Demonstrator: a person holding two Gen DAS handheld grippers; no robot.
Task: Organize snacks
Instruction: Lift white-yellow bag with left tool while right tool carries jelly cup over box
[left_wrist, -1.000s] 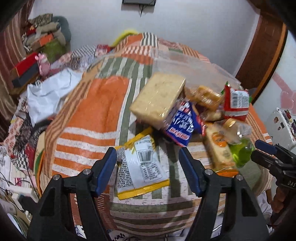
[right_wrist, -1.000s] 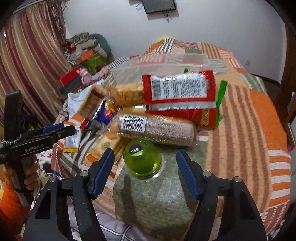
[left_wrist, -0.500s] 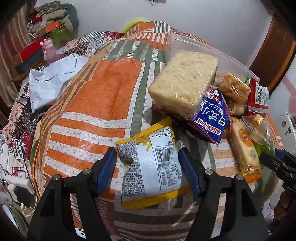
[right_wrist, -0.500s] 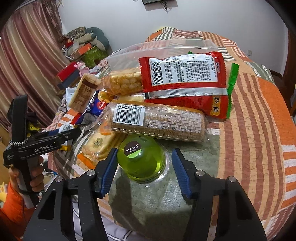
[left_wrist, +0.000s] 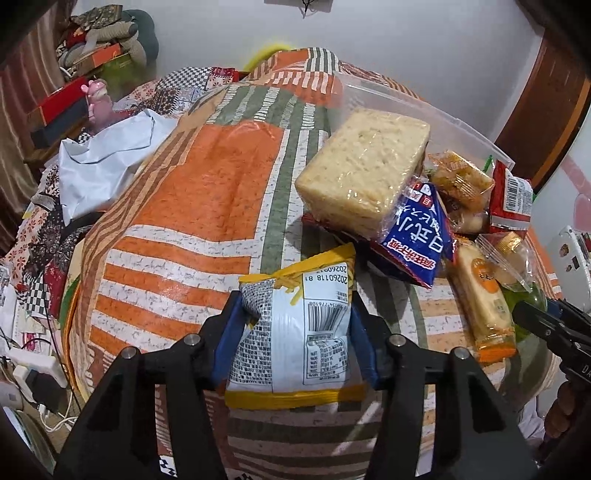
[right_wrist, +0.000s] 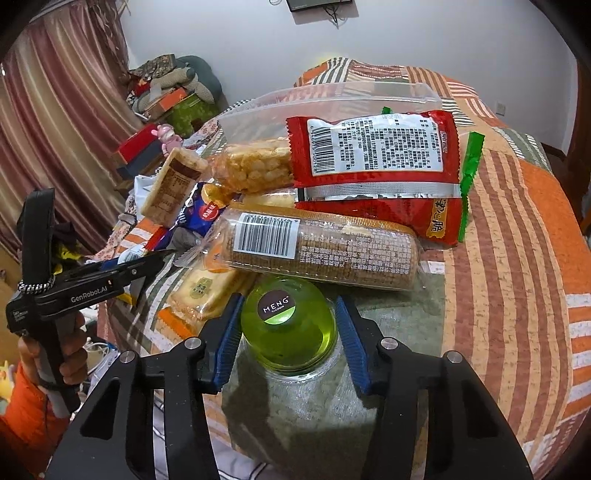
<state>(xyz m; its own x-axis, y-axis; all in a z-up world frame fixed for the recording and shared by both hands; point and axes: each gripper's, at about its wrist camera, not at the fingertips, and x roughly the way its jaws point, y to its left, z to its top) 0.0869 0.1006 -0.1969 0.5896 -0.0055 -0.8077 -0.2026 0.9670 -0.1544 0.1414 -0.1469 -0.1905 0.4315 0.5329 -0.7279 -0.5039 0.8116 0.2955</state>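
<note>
On the striped quilt (left_wrist: 192, 206) I was at the pick-up step: my left gripper (left_wrist: 295, 332) was closing, pads denting the yellow-edged snack bag (left_wrist: 295, 332), while my right gripper (right_wrist: 288, 332) was closing around the green jelly cup (right_wrist: 288, 325), one pad seemingly touching. A second earlier both stood wider, clear of their targets. Next, I judged, came lifting both toward the clear plastic bin (right_wrist: 332, 99) behind the pile.

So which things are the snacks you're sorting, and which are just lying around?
For the job:
yellow-edged white snack bag
green dome-shaped jelly cup
clear-wrapped pale rice cake block
blue triangular snack pack
red foil packet
clear plastic tub

Just lying about:
crumpled white paper
pink toy figure
</note>
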